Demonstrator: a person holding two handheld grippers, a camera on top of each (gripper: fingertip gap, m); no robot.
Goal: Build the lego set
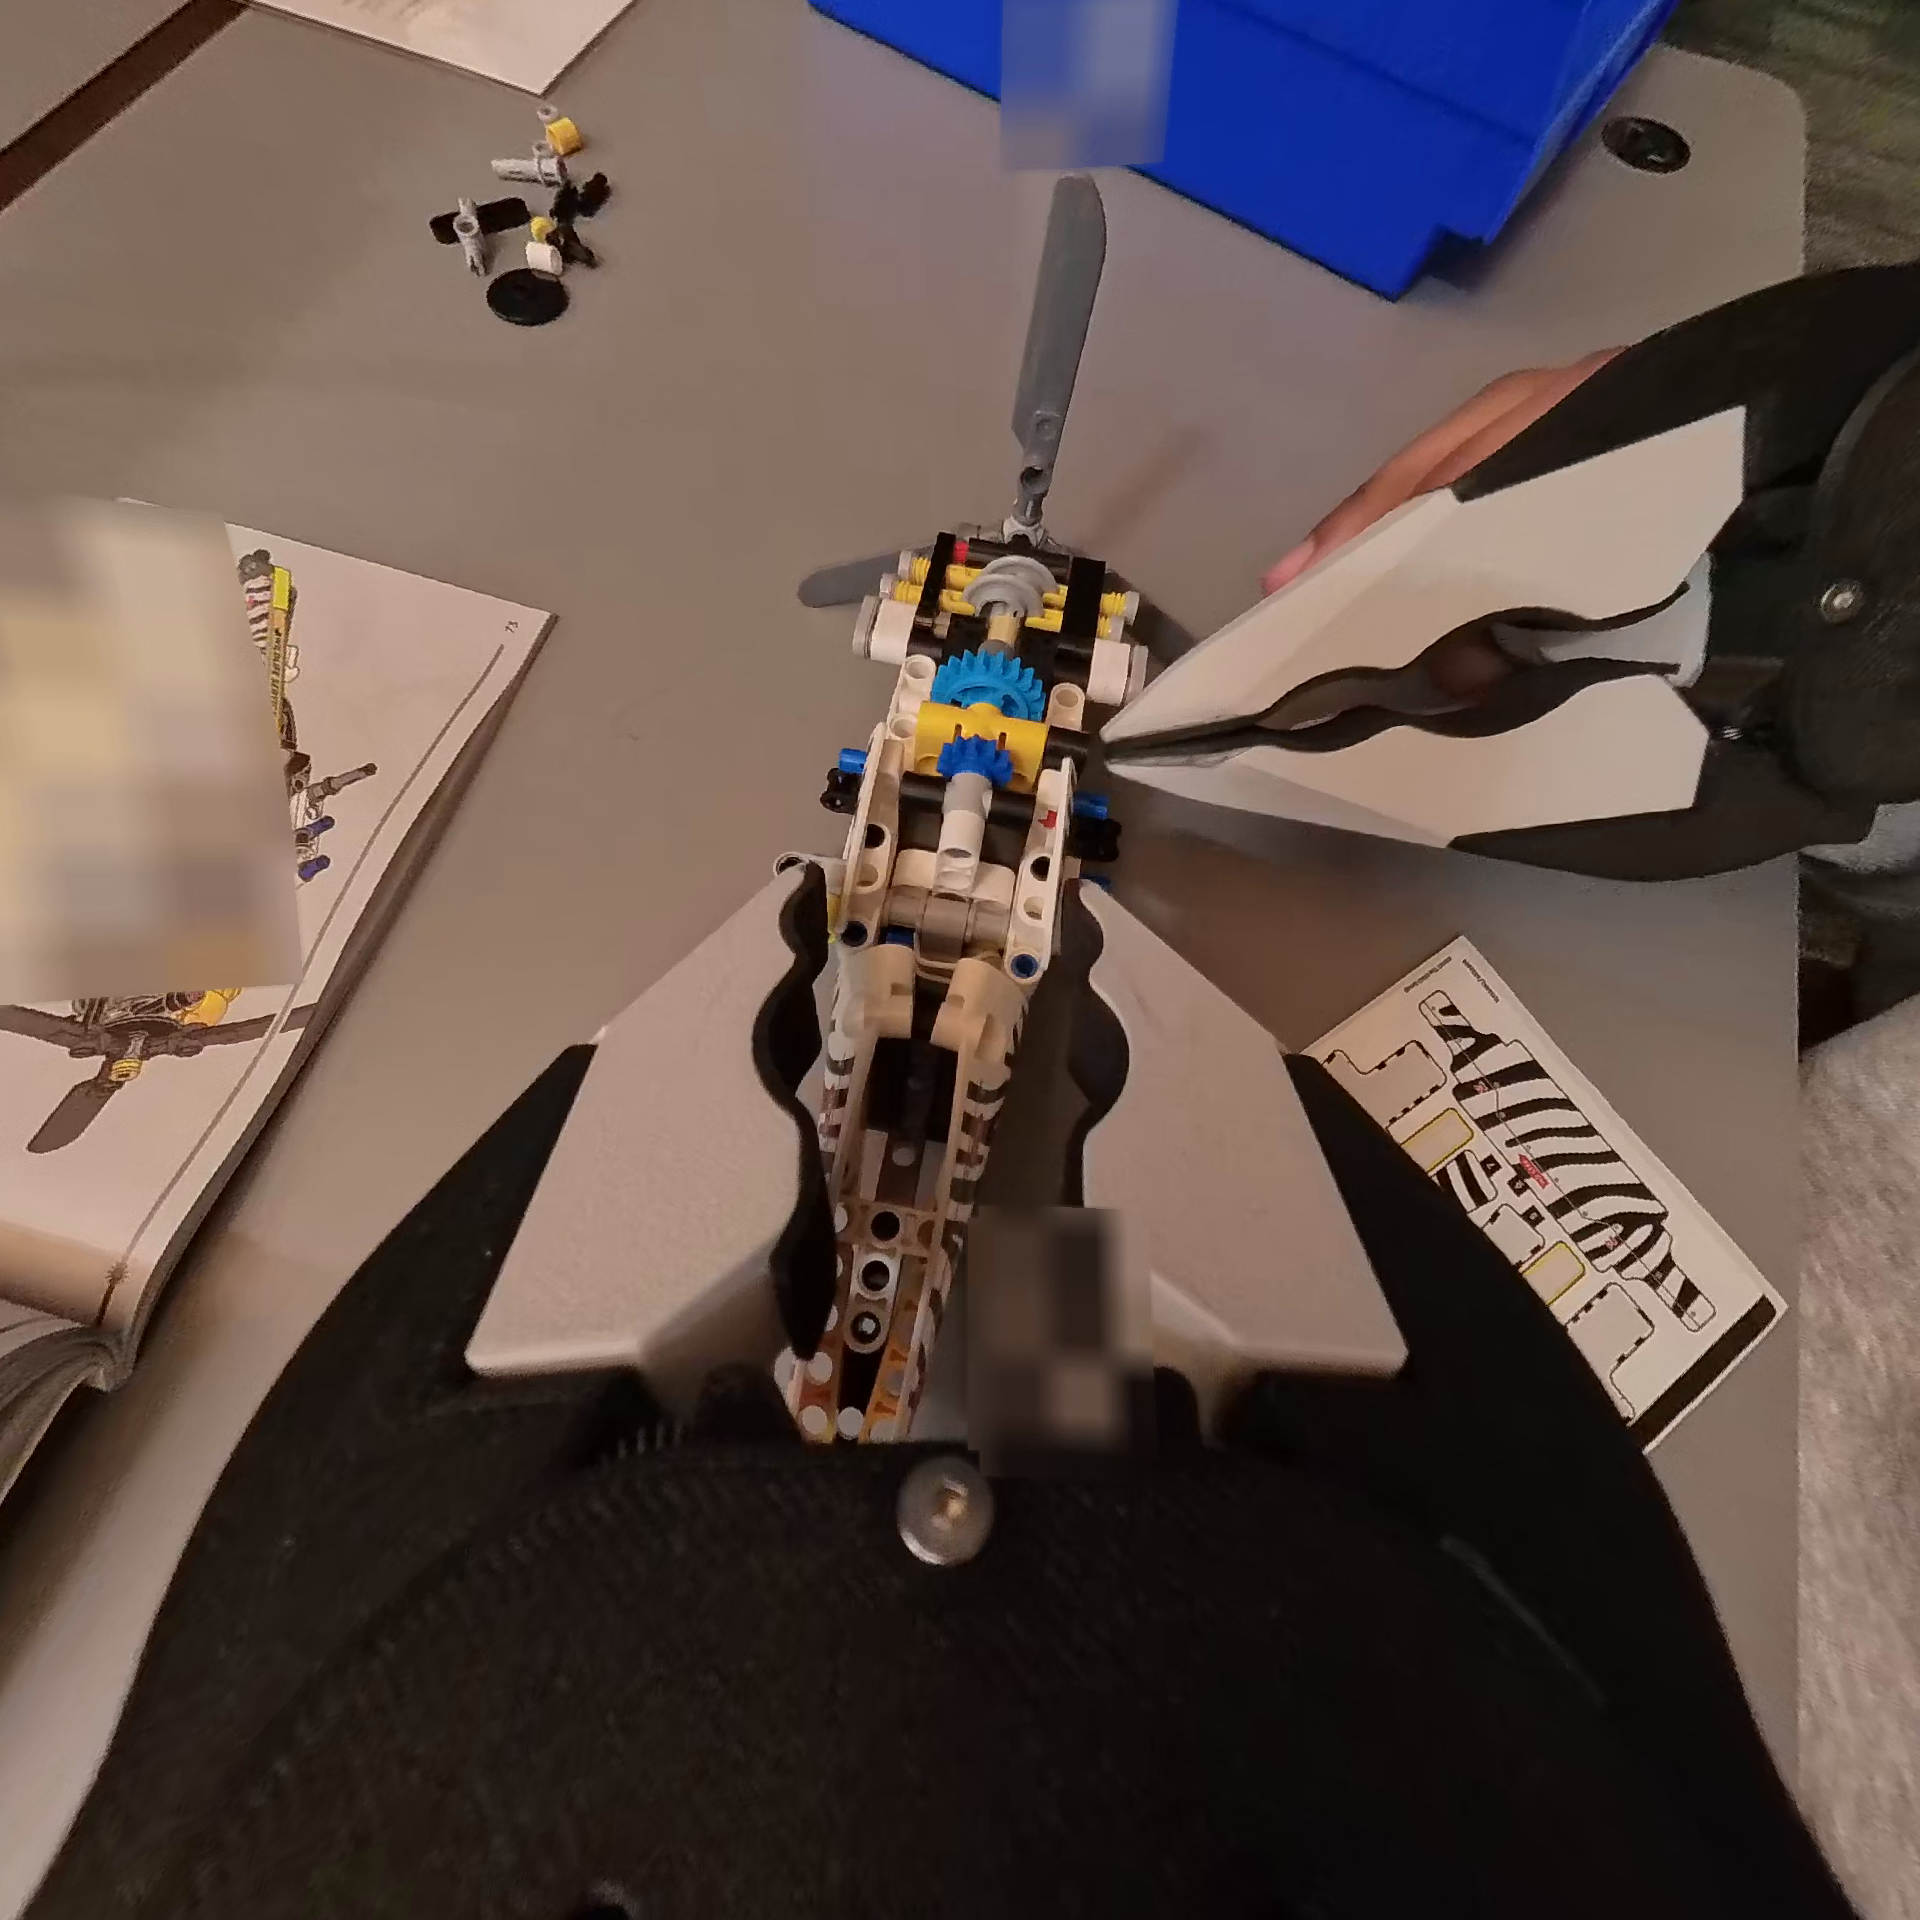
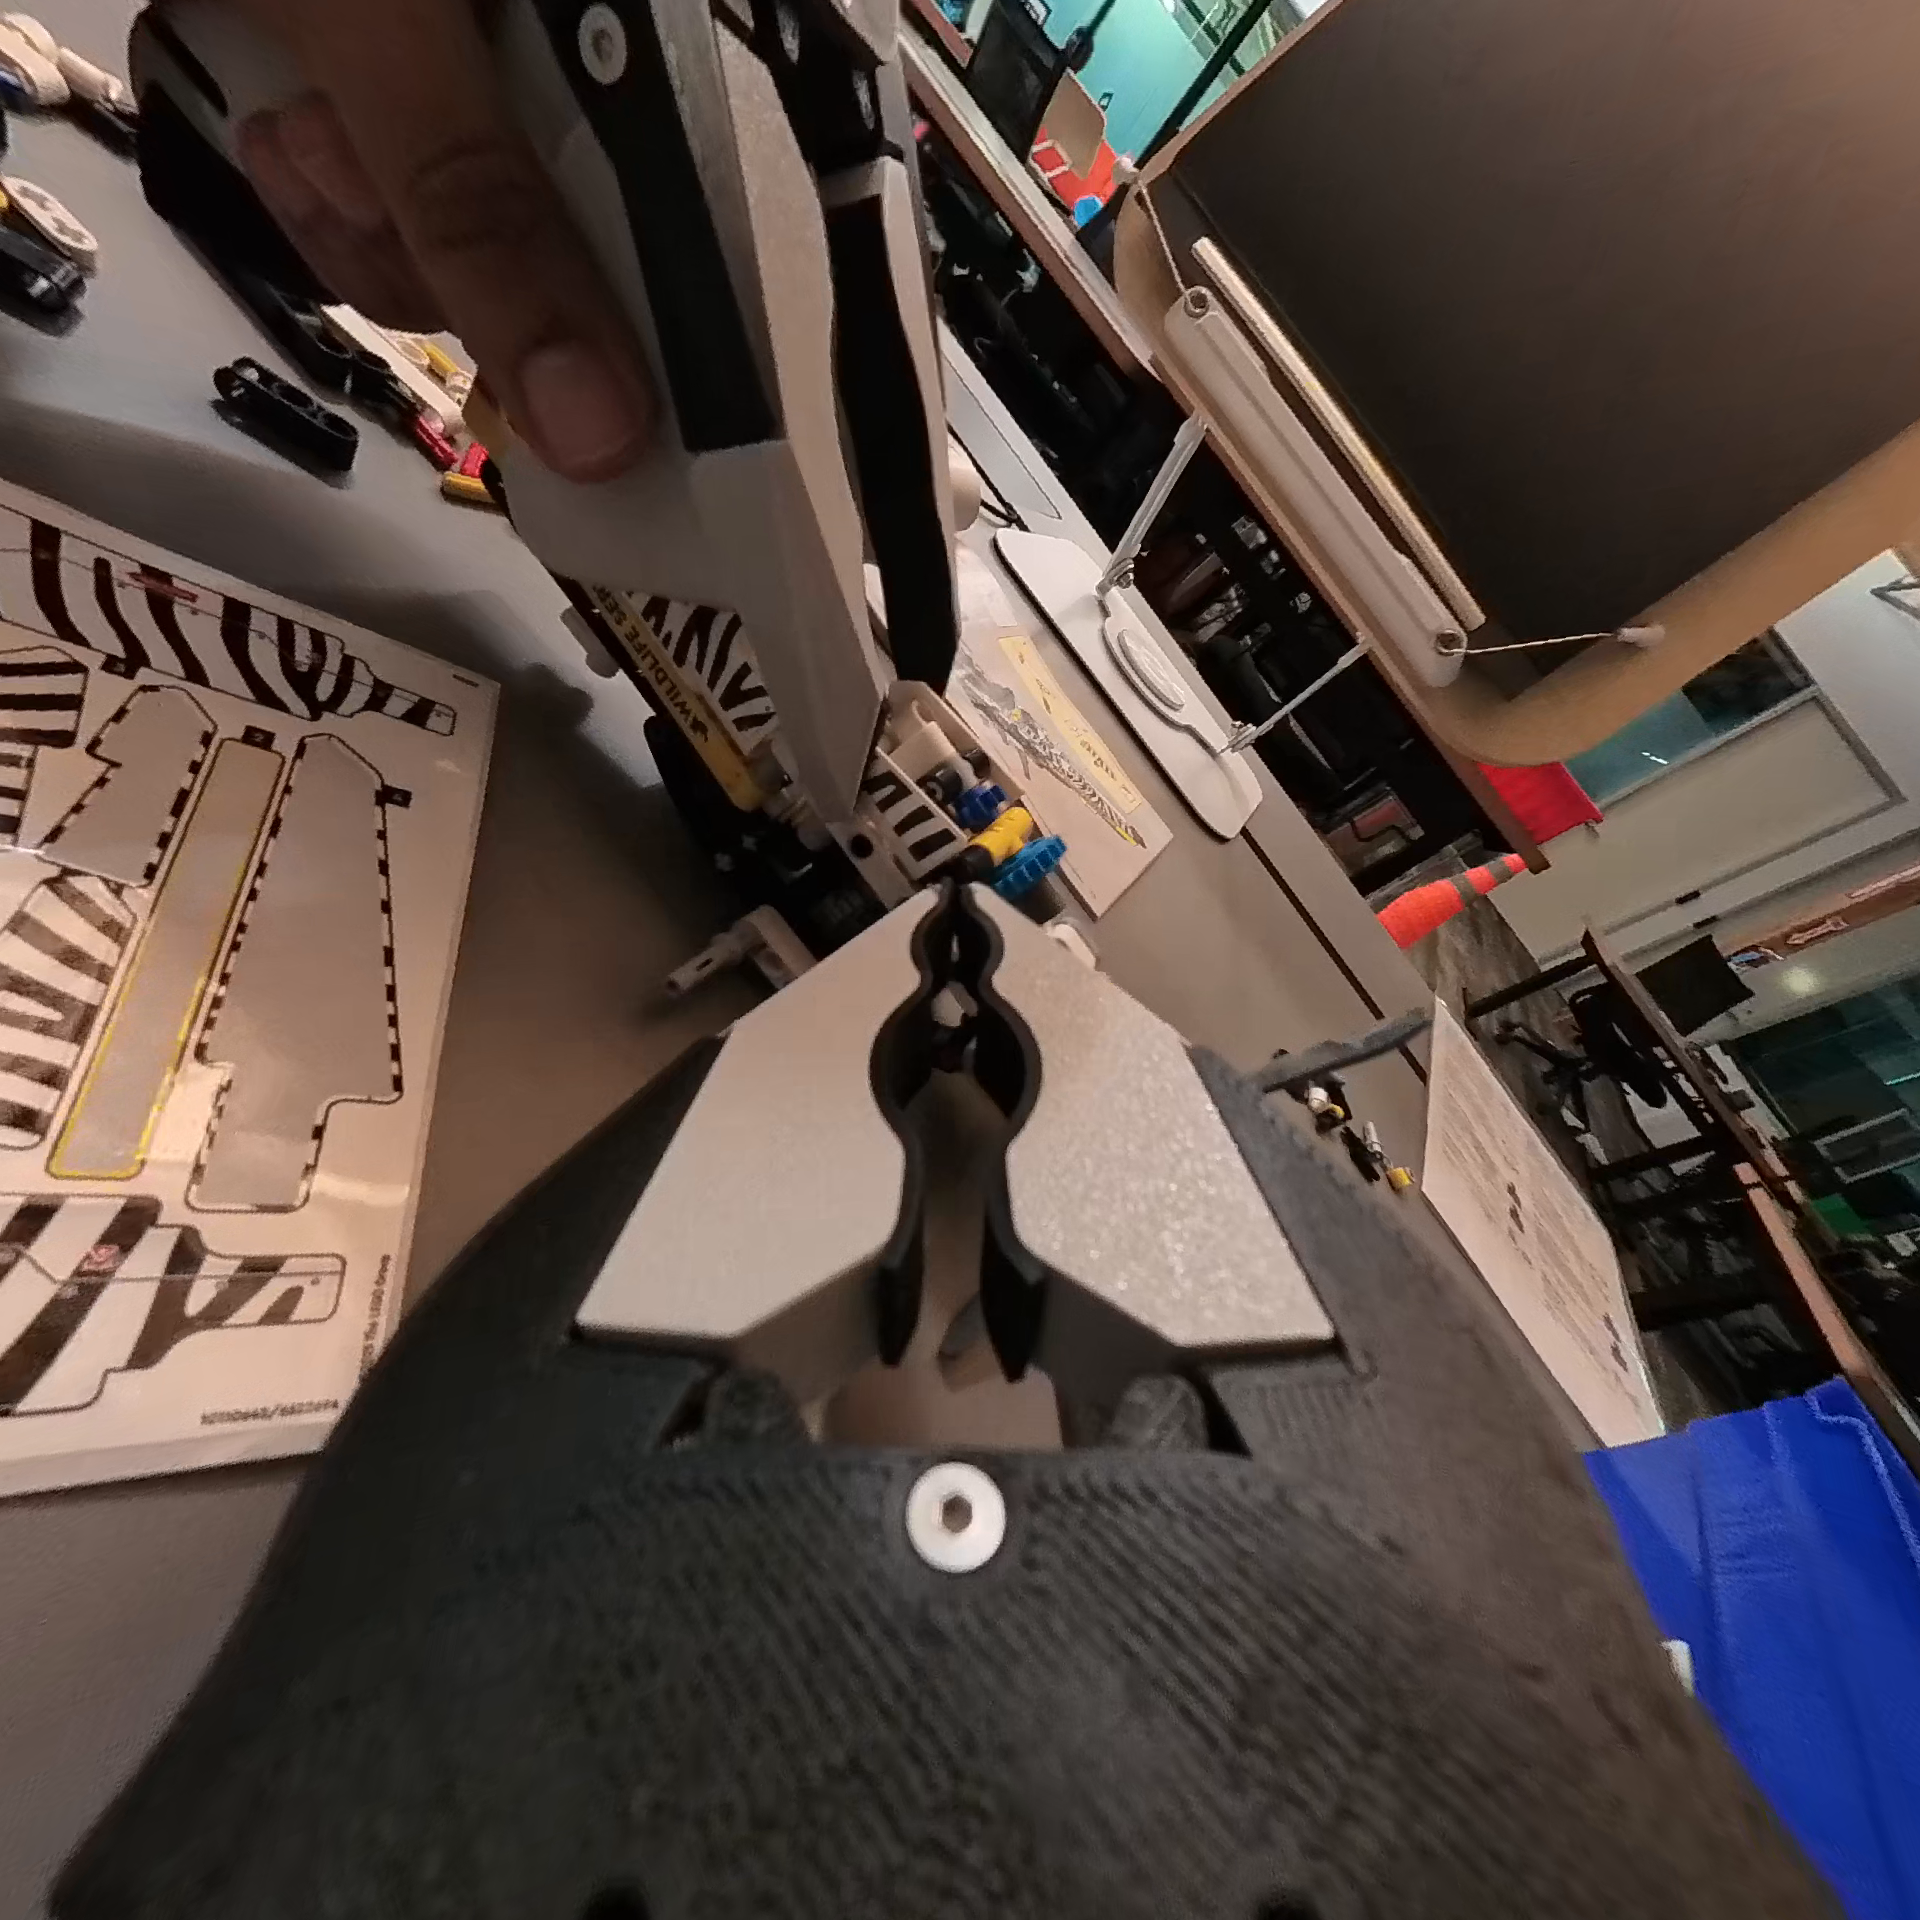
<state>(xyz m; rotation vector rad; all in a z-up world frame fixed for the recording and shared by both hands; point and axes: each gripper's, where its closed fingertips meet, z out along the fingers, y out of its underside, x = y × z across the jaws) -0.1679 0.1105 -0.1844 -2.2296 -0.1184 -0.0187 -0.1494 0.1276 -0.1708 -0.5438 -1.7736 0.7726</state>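
The lego model, a white zebra-striped helicopter body with blue gears, a yellow beam and a grey rotor blade, is held above the grey table. My left gripper is shut on the model's body. My right gripper comes in from the right with its jaws shut, and its tips touch the end of a black pin beside the yellow beam. In the right wrist view the shut tips meet the model just under the left gripper's fingers. I cannot tell if a small part is pinched.
A striped sticker sheet lies on the table at the right, also seen in the right wrist view. An open instruction booklet lies left. Small loose parts sit at the far left. A blue bin stands behind. Only a small space, under 4 cm, lies between the two pairs of fingers.
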